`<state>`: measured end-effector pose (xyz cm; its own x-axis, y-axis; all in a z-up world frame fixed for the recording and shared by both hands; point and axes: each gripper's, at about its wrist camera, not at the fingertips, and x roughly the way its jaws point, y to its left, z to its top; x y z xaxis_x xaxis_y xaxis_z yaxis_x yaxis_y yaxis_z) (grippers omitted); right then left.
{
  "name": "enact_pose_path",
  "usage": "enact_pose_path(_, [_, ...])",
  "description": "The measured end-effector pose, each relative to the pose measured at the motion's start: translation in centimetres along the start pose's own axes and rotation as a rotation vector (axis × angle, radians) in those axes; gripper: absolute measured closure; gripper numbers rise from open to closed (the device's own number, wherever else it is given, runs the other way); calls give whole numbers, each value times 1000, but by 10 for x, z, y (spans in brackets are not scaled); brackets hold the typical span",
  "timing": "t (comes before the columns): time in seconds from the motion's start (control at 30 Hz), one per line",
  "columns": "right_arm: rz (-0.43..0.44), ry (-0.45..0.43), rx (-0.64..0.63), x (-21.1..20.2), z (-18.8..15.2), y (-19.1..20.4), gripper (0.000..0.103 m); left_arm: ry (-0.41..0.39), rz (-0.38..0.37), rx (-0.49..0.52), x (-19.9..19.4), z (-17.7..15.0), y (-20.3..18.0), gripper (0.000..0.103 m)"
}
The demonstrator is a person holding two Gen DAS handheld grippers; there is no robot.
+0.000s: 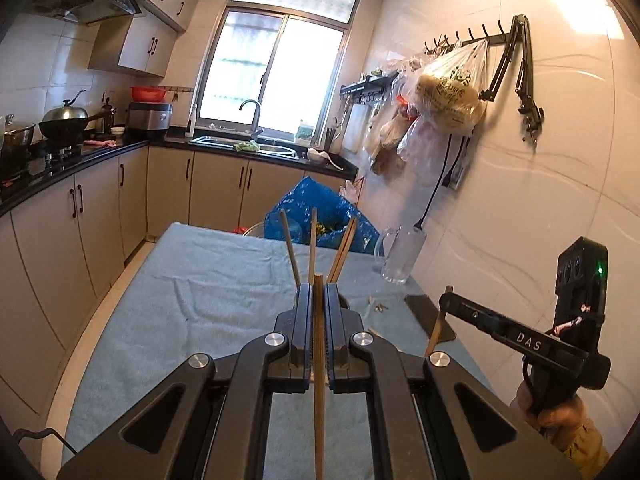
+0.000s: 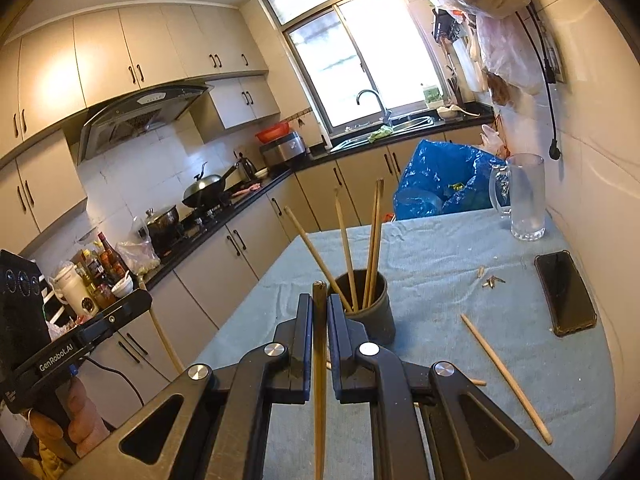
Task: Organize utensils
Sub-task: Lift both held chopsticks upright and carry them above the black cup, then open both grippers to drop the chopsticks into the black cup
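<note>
A chopstick (image 2: 319, 360) was clamped upright in the right claw (image 2: 319, 312), just short of the holder (image 2: 370, 308) ahead on the table (image 2: 440, 280); the left claw (image 1: 319, 300) likewise gripped another chopstick (image 1: 319, 360), seemingly farther back.

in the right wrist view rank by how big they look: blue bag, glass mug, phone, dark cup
1. blue bag, though it sits farthest back
2. glass mug, phone and dark cup look about alike; fisheye and nearness make ranking them unsure
</note>
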<state>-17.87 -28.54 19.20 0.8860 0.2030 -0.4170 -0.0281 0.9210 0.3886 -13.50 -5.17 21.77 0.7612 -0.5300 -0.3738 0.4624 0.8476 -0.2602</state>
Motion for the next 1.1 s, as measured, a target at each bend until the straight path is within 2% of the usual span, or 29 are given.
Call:
enact_pose_path(0.23, [-1, -53, -10, -1, 32, 1, 95, -52, -6, 2, 16, 36, -8, 98])
enact_pose_path(0.37, [0, -132, -23, -1, 71, 5, 95, -125, 4, 22, 33, 70, -17, 98])
enact_pose_path(0.5, [-14, -210, -19, 16, 109, 7, 95, -173, 29, 43, 67, 104, -27, 98])
enact_pose_path(0.67, [-92, -285, -32, 49, 137, 4, 95, -224, 88, 40, 109, 131, -31, 98])
enact_pose_path(0.8, [-160, -283, -34, 83, 139, -8, 95, -205, 125, 33, 149, 131, -30, 98])
enact_pose_path(0.93, [-173, -198, 14, 114, 123, -30, 95, -105, 143, 31, 188, 112, -25, 98])
enact_pose_path(1.1, [-176, -126, 65, 127, 99, -53, 95, -48, 163, 20, 203, 92, -17, 98])
